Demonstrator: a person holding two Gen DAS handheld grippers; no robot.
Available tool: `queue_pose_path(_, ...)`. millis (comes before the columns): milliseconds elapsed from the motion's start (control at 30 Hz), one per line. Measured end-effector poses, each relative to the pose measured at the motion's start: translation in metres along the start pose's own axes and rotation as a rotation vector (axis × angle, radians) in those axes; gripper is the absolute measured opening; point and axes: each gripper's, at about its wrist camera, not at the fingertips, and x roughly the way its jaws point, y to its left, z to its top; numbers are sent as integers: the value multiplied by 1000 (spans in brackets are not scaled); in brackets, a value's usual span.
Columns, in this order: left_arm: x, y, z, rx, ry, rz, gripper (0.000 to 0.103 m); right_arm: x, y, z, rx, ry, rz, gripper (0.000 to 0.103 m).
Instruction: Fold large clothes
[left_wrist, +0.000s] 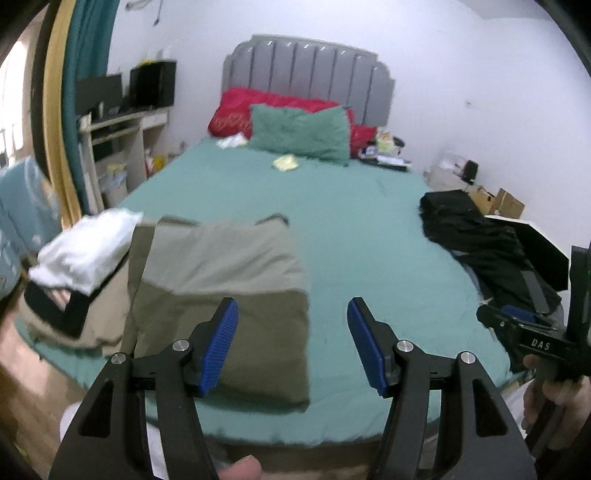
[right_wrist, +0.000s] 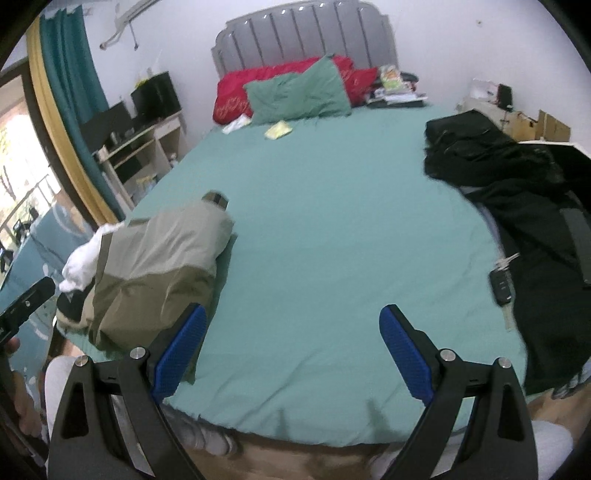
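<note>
Both grippers, left (left_wrist: 291, 343) & right (right_wrist: 291, 350), fingers wide, holding nothing; folded khaki garment (left_wrist: 221, 295) on bed (left_wrist: 351, 229), black clothes (right_wrist: 517, 192) opposite.

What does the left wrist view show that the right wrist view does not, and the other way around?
Only the left wrist view shows the right hand-held gripper at its right edge, with the hand holding it.

Only the right wrist view shows the car key lying beside the black clothes.

Both views show the green bed sheet, the folded khaki garment, the white cloth, the green pillow and the grey headboard. Each view's own hand-held gripper is open and holds nothing.
</note>
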Motion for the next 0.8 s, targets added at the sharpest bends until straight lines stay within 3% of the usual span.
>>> queue_pose_path(333,-34,-47,34,118,-193,14,65,-52,-13,29,-26,-149,-61,94)
queue_pose_path(633,-75,-64,58,129,-356,16,65,-104,9,55,-111,-294,-89,94)
queue_pose_path(800,-90,-60,61,118,-395,6,65,-127,31,63,-153,-364,-82,94)
